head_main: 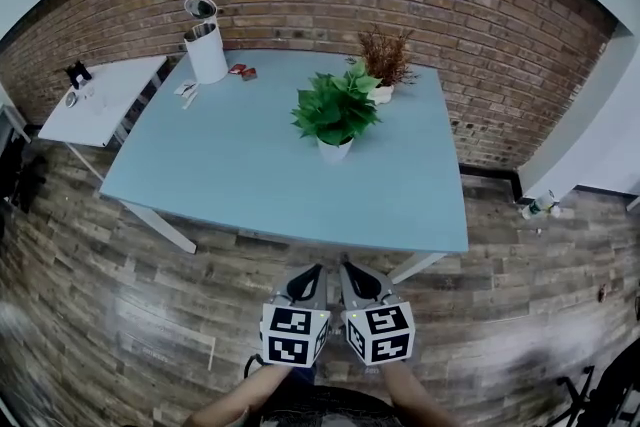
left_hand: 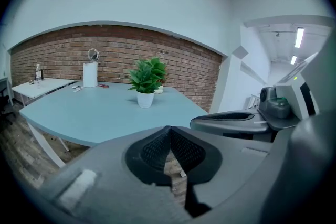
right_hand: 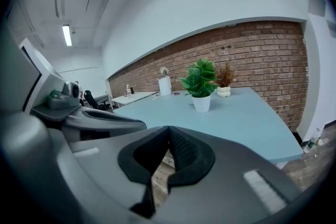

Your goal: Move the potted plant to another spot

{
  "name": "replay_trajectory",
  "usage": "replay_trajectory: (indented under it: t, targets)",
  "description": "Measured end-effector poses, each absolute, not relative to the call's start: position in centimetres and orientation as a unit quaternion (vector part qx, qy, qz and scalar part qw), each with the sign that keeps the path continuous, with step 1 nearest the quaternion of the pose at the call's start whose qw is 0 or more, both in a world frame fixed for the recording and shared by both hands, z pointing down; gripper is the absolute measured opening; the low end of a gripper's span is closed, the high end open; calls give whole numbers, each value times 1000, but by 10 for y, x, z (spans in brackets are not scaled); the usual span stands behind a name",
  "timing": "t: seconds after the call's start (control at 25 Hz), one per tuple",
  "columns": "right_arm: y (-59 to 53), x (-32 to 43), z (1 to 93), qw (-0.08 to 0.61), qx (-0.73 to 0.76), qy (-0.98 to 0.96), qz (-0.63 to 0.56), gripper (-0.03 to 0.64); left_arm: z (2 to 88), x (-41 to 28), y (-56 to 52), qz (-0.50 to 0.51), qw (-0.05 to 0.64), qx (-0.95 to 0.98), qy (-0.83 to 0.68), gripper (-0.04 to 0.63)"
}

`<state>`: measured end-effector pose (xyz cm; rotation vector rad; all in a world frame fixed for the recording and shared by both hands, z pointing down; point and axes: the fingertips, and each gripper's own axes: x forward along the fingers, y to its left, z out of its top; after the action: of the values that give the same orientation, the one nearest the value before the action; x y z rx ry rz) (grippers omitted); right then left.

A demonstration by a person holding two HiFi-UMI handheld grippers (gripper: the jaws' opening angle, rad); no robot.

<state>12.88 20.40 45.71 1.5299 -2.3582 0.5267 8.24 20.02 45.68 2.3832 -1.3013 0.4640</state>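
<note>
A green leafy plant in a white pot [head_main: 335, 113] [left_hand: 146, 81] [right_hand: 200, 84] stands upright near the middle of the light blue table [head_main: 250, 185]. Both grippers hang side by side over the wooden floor, short of the table's near edge and well apart from the plant. My left gripper [head_main: 313, 270] [left_hand: 169, 131] is shut with nothing between its pads. My right gripper [head_main: 347, 267] [right_hand: 168, 131] is shut too, and empty. Each gripper's body shows in the other's view.
A dried reddish plant in a small white pot [head_main: 385, 65] stands behind the green one. A white cylinder with a round mirror [head_main: 205, 40] and small items [head_main: 242, 70] sit at the table's far left. A white side table [head_main: 100, 100] stands left. A brick wall [head_main: 480, 35] is behind.
</note>
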Motion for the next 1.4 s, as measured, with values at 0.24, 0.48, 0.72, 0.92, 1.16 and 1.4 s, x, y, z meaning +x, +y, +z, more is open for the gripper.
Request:
replay_trajectory:
  t: [0.24,0.48,0.72,0.92,1.16,1.4]
  targets:
    - [161,115,461,144,542,-806,190,6,459,67,153,167,197,855,-450,-3]
    - [122,105,464,148,554,-796,193,6,460,59,114,170,196,863,-434,-3]
    - [88,97,462,148,564,-791,186,14,464,52,81,175,189,869,-422,-3]
    - [67,92,466,150,576,-782,186,23,468,43,63,181,185,873,-413,-3]
    - [51,92,468,164,579,-779,175,38,472,38,49,177,191,872,-414,-3]
    - [29,104,476,170,584,-774,176,66,482,34,33,172,209,865,-423,-3]
